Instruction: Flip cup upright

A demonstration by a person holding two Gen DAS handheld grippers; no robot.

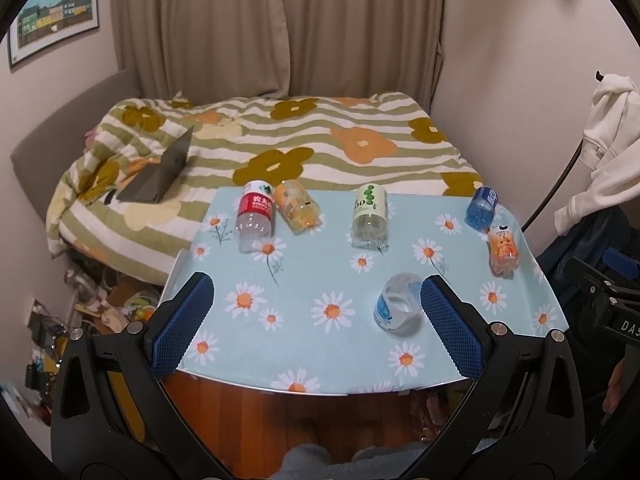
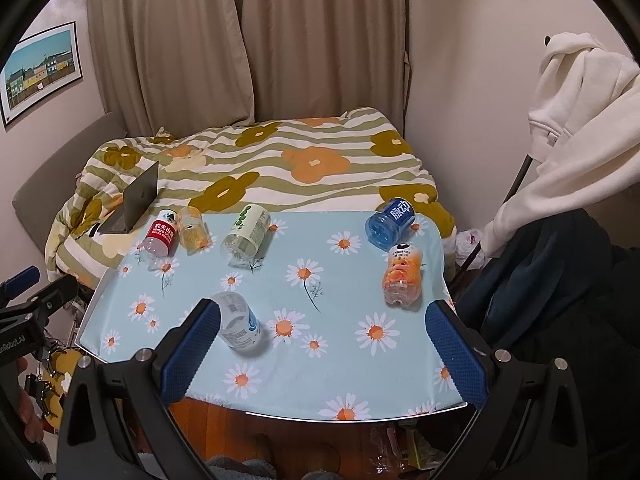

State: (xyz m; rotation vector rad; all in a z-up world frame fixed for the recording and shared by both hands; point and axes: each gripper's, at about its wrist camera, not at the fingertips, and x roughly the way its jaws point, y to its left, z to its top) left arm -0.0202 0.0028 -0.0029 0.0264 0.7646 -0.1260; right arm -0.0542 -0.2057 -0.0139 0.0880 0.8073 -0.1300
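Several cut-bottle cups lie on their sides on the daisy-print table (image 1: pixel 304 272). A clear one with a blue-white label (image 1: pixel 398 309) lies nearest, just left of my left gripper's right finger; it also shows in the right wrist view (image 2: pixel 239 321). Further back lie a red-label cup (image 1: pixel 255 214), an orange one (image 1: pixel 298 206), a green-label one (image 1: pixel 370 216), a blue one (image 1: pixel 482 209) and an orange-print one (image 1: pixel 505 249). My left gripper (image 1: pixel 316 292) is open and empty above the near edge. My right gripper (image 2: pixel 324 320) is open and empty, the clear cup by its left finger.
Behind the table is a bed with a flowered quilt (image 1: pixel 280 148) and an open laptop (image 1: pixel 160 176). A white hoodie (image 2: pixel 576 128) hangs at the right over dark clothing. Clutter lies on the floor at the left (image 1: pixel 100 304). The left gripper's body shows at the left of the right wrist view (image 2: pixel 28 312).
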